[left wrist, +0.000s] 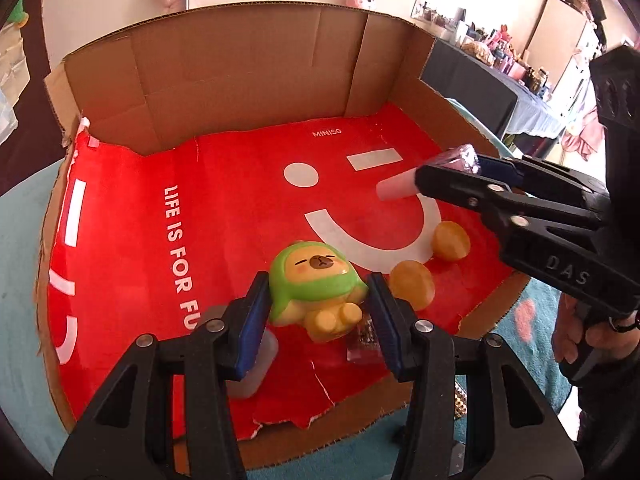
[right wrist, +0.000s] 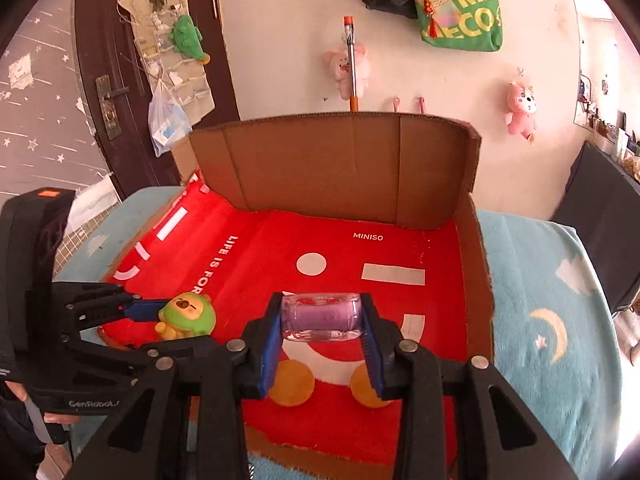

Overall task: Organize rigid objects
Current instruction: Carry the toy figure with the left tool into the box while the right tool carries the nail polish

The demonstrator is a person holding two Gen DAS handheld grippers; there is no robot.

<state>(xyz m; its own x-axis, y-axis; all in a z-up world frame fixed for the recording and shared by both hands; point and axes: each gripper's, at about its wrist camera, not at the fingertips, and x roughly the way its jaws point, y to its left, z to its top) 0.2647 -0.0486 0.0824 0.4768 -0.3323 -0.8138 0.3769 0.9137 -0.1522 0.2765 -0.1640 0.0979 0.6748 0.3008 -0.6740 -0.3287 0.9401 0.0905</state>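
My left gripper (left wrist: 318, 304) is shut on a green-hooded yellow bear figurine (left wrist: 316, 284), held just above the red mat (left wrist: 224, 184); the figurine also shows in the right wrist view (right wrist: 186, 314). My right gripper (right wrist: 322, 318) is shut on a clear bottle with a lilac inside (right wrist: 322, 316), held sideways over the mat's white smile; the bottle (left wrist: 424, 180) and right gripper (left wrist: 444, 176) show at the right in the left wrist view. Two amber round pieces (left wrist: 412, 282) (left wrist: 450, 240) lie on the mat beneath.
The mat lines an open cardboard box with a tall back wall (left wrist: 240, 68) and low sides. A frosted pale container (left wrist: 256, 364) and a small clear pink packet (left wrist: 364, 344) lie under my left fingers. A teal blanket (right wrist: 552, 312) surrounds the box.
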